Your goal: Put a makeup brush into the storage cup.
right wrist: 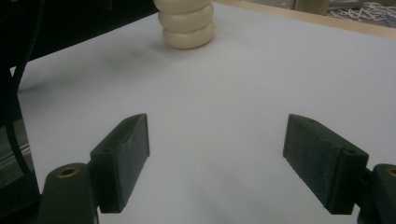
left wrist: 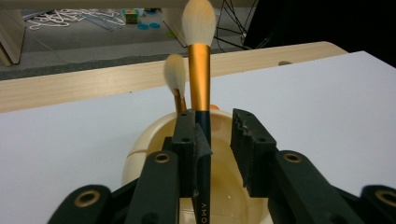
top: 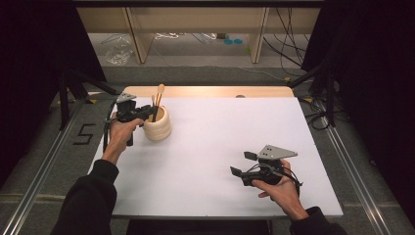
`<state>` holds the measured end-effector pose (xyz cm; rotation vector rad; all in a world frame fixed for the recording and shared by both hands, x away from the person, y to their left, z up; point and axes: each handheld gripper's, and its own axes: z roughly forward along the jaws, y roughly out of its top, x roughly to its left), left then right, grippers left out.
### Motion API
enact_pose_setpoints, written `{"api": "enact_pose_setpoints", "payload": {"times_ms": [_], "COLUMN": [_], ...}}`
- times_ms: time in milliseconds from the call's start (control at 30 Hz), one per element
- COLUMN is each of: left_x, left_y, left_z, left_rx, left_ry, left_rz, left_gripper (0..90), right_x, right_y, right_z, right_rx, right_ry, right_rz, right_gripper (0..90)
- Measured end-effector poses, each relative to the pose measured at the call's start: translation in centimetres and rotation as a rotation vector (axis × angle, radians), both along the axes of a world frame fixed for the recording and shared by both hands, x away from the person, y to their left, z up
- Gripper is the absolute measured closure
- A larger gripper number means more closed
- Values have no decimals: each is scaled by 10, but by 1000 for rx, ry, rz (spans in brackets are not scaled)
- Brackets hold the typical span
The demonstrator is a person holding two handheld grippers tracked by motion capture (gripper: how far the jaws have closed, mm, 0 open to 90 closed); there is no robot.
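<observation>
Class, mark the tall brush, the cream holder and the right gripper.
tall brush [left wrist: 199, 79], left gripper view, on its orange ferrule.
cream holder [top: 159, 128], high view, on its ribbed side.
right gripper [right wrist: 215, 161], right gripper view, midway between its jaws.

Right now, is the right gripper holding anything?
No. In the right gripper view the right gripper has its jaws spread wide, with just bare white table between them.

A lab-style recording bay is showing itself here: black curtains [top: 29, 58] are hanging at both sides, metal rails [top: 44, 161] and loose cables [top: 288, 44] are lying on grey flooring around a white-topped table [top: 220, 142].
</observation>
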<state>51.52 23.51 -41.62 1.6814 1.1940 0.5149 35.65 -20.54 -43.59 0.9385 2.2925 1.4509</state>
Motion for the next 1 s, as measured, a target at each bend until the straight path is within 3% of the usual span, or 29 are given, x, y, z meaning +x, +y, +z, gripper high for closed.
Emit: {"api": "enact_pose_setpoints", "payload": {"times_ms": [167,367,467,567,900,1000], "left_x": [-7,-20,-27,-34,-58,-64], "left_y": [0,-3,-6,-10,-24,-25], "left_z": [7,18,23,27,38,36], "left_rx": [-3,2,-13,8,-7,-32], "left_ry": [-13,-58,-60,-69,-89,-85], "left_rz": [-9,-32,-42,-63,-110,-121], "left_gripper": [635,514,430,383,312,309], "right_x": [1,1,0,0,0,-1], "right_y": [1,0,-1,-1,-2,-2], "right_z": [-1,-1,1,1,2,2], "right_rx": [21,25,10,14,16,18], "right_ry": [-9,-14,-12,-15,-18,-6], "right_rz": [0,-4,-15,-15,-17,-21], "right_gripper": [235,234,233,231,231,231]}}
